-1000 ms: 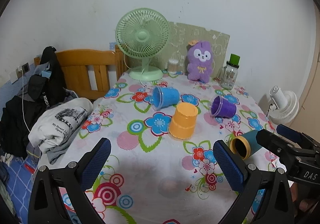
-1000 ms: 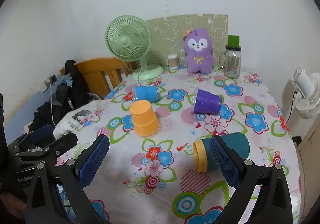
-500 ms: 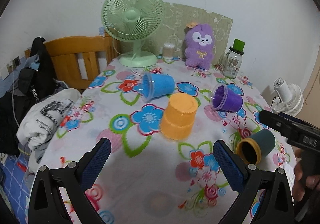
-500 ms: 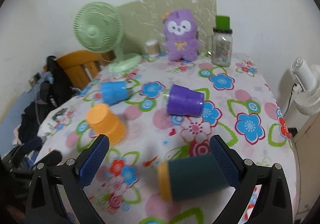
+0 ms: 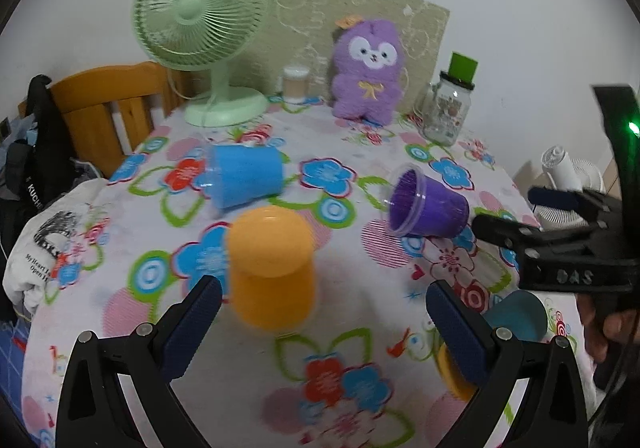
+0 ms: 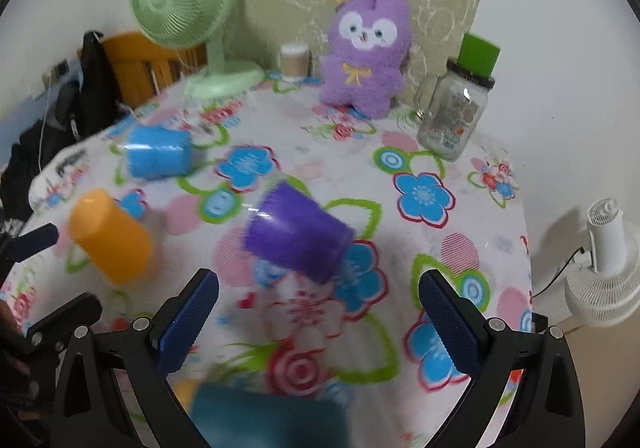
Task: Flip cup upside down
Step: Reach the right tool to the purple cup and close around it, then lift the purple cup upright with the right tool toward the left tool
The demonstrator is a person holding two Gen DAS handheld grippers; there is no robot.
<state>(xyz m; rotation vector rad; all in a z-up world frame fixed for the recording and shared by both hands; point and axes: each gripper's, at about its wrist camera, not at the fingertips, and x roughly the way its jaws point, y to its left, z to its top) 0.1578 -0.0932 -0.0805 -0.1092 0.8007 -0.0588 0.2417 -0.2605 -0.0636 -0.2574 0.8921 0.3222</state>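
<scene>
While the purple cup is lying on its side on the floral worktop, the right tongs are gaping wide just short of it. The left tongs, equally released, are idling near the already inverted orange cup. The operator is probably best squaring the pads across the blurred purple wall before closing and rolling the rim down.

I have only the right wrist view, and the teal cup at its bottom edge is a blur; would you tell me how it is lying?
Observer: The teal cup lies on its side, with its yellow rim nearest the left wrist camera and partly hidden behind a finger of the left tool.
Operator: Thank you. Is the left tool open?
Observer: Yes, it is open and empty. The orange cup stands just beyond its fingers, base up.
Operator: Which way does the purple cup's mouth face?
Observer: The purple cup lies on its side, with its mouth toward the orange cup.
</scene>
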